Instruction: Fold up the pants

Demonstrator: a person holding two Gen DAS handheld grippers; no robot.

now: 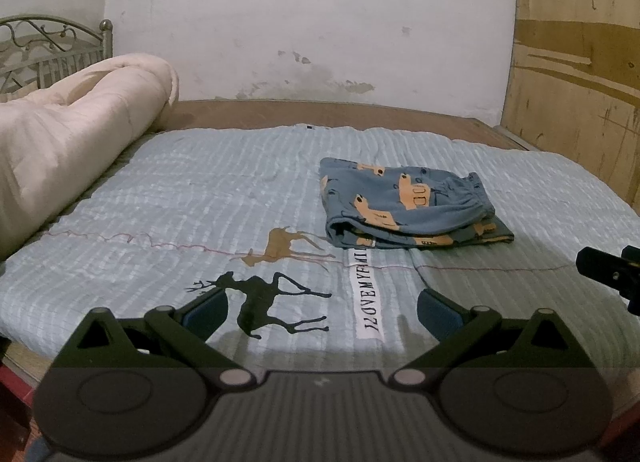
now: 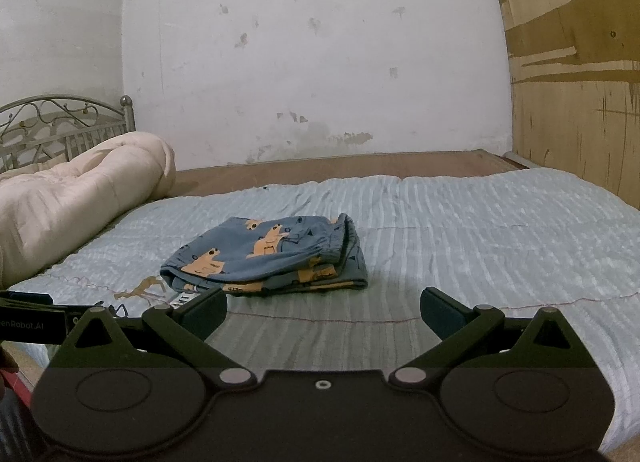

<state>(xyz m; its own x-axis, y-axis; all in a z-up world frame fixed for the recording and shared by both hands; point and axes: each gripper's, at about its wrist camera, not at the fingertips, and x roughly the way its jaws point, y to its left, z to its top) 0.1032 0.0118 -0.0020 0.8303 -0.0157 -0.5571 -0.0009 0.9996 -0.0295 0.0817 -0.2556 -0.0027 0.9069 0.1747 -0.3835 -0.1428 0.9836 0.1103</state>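
- We find one pair of blue pants [image 1: 412, 204] with an orange animal print, folded into a compact stack of several layers and lying on the pale blue striped quilt [image 1: 200, 190]. In the left wrist view it sits at about 1 o'clock from the gripper; in the right wrist view [image 2: 266, 258] at about 11 o'clock.
- The left gripper [image 1: 322, 312] stands with its two fingers spread wide apart, nothing between them, clear of the pants.
- The right gripper [image 2: 323, 312] likewise has both fingers spread wide and holds nothing, just short of the stack's near edge.
- Only the left wrist view shows the quilt's printing in full: one black deer [image 1: 260, 304], one tan deer [image 1: 282, 248] and one white lettered strip [image 1: 366, 294]. The right wrist view shows only slivers of these beside the pants.
- Each view catches the other gripper at its edge: the right one at 3 o'clock in the left view [image 1: 612, 272], the left one at 9 o'clock in the right view [image 2: 32, 316], with lettering on it.
- We count in both views one rolled cream comforter [image 2: 80, 190] at 10 o'clock, one metal scrollwork headboard [image 2: 52, 122] behind it, one stained white wall [image 2: 300, 62] and one plywood panel [image 2: 580, 82] at 2 o'clock.
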